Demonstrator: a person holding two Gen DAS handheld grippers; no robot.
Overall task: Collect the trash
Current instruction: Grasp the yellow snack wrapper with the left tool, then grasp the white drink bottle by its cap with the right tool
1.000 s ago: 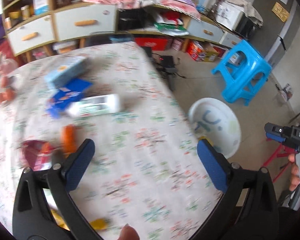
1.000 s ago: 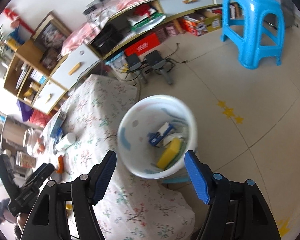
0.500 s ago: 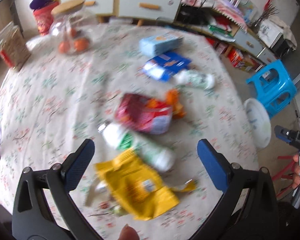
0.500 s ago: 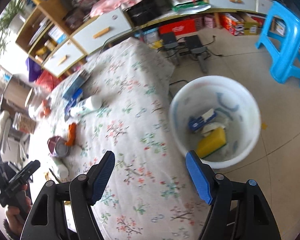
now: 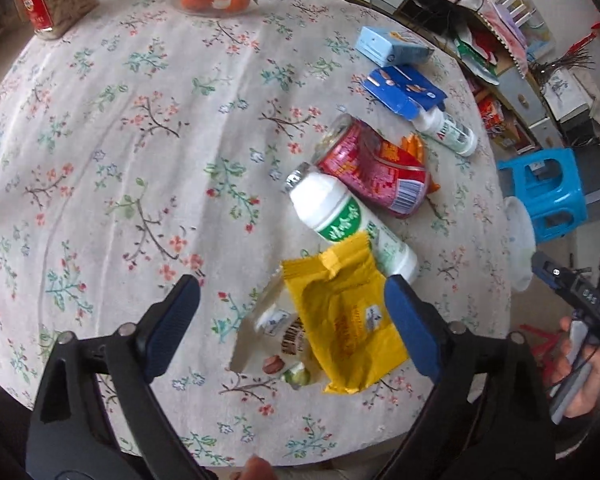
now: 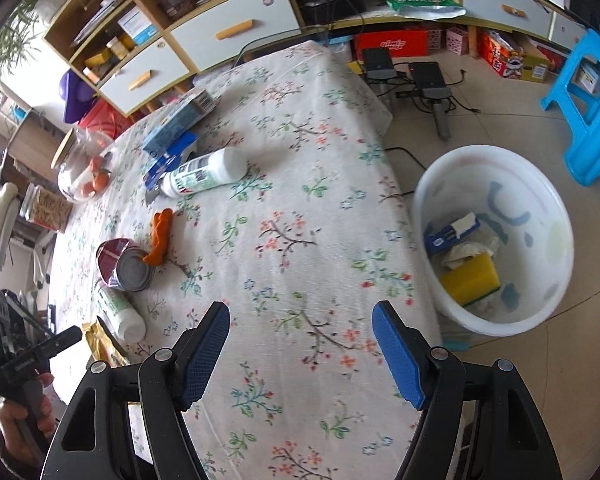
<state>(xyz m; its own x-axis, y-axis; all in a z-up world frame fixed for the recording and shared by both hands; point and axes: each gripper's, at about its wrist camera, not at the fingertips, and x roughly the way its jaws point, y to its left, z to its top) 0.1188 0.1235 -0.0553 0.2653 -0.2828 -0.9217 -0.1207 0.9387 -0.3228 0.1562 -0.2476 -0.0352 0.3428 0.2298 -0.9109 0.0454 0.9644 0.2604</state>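
Left wrist view: we now hover over the yellow wrapper [image 5: 344, 320], left gripper [image 5: 288, 312] jaws apart but closing, nothing gripped; the bottles have given way to it, so pickup comes next.

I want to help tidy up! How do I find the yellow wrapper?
Look at the flowery tablecloth, at its near edge. The yellow wrapper lies there, overlapping a white bottle with a green label. It is the only flat yellow thing on the table.

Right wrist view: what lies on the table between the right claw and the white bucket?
Nothing but bare flowered tablecloth up to the table edge; the white bucket stands on the floor beyond. The right claw is empty.
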